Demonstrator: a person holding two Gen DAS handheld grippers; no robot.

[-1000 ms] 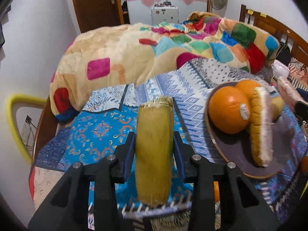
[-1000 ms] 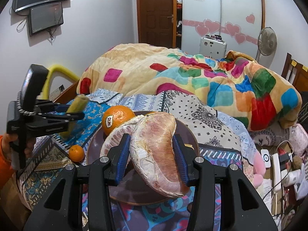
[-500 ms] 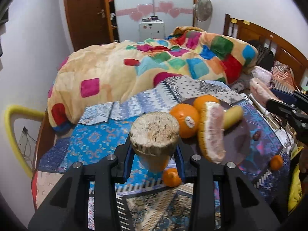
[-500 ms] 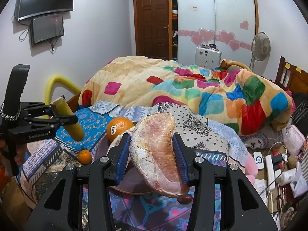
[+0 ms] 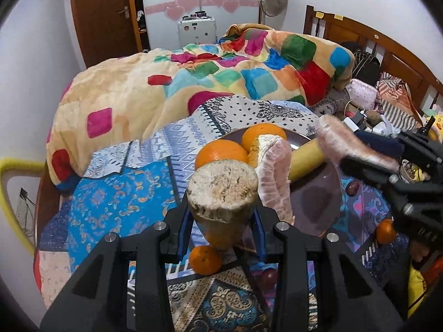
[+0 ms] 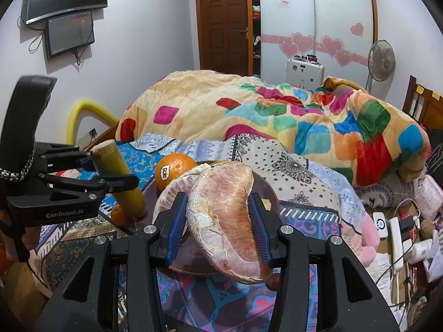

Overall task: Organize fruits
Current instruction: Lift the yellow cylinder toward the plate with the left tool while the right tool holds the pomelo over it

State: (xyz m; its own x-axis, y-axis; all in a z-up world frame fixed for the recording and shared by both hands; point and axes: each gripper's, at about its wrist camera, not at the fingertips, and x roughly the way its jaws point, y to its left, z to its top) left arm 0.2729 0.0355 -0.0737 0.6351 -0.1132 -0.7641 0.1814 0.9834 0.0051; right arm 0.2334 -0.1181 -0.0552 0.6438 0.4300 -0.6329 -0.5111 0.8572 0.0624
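My left gripper (image 5: 221, 217) is shut on a yellow cane piece (image 5: 223, 182), its rough cut end turned toward the camera. It hangs above the patterned cloth, left of the dark round plate (image 5: 313, 202). On the plate lie two oranges (image 5: 220, 152), a peeled pomelo segment (image 5: 277, 171) and a second yellow piece (image 5: 304, 160). My right gripper (image 6: 218, 215) is shut on another pomelo segment (image 6: 224, 210), held over the plate's (image 6: 265, 193) near side. The right wrist view shows the left gripper (image 6: 110, 178) and its cane piece (image 6: 119, 177) at left.
Two small mandarins (image 5: 205, 260) (image 5: 386, 231) and a dark round fruit (image 5: 351, 188) lie on the cloth by the plate. A colourful blanket (image 5: 193, 83) is heaped behind. The wooden headboard (image 5: 373, 44), cables and a power strip (image 6: 396, 238) crowd the right.
The left gripper has risen and drawn back, tilting the cane piece until its cut end faces the camera. The right gripper has stayed over the plate, still holding the pomelo segment.
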